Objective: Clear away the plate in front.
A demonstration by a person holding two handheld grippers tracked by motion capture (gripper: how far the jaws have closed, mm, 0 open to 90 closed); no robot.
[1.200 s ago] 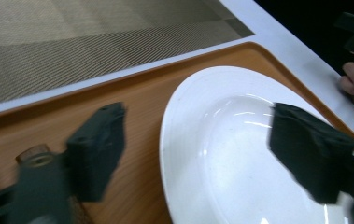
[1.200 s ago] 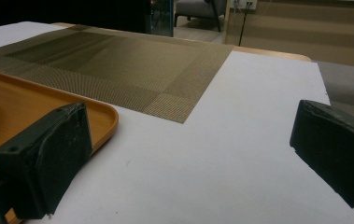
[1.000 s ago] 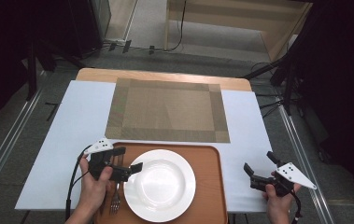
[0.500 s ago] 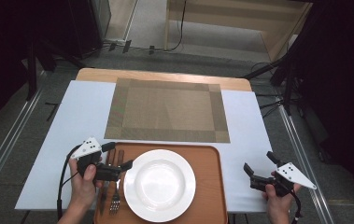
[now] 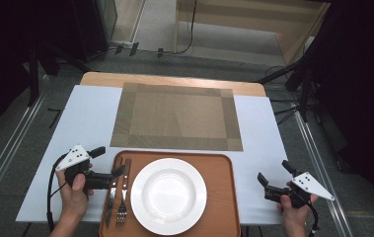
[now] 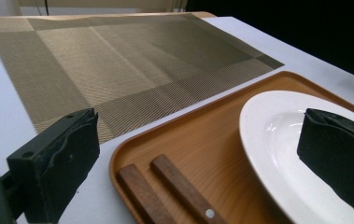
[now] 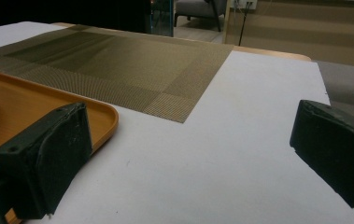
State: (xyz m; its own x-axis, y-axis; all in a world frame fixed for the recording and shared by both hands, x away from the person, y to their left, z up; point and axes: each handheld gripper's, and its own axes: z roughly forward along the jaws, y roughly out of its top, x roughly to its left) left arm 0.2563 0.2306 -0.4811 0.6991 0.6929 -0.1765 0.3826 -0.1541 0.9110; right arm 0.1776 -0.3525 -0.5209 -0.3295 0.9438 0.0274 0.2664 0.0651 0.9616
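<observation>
The white-covered desk [image 5: 91, 118] stands in a dim room, and at its near edge, from above, my left gripper [image 5: 106, 174] hovers at the left rim of the wooden tray [image 5: 221, 197], fingers apart over the handles of the knife [image 5: 113, 197] and fork [image 5: 123, 195] lying beside the white plate [image 5: 168, 195]. Its own camera shows what the overhead cannot: the two wooden handles lying side by side between my spread fingers, not gripped. My right gripper [image 5: 273, 180] sits off the tray's right side, fingers apart over bare desk, and its view looks past the tray corner to the woven placemat [image 7: 118, 60] farther back.
</observation>
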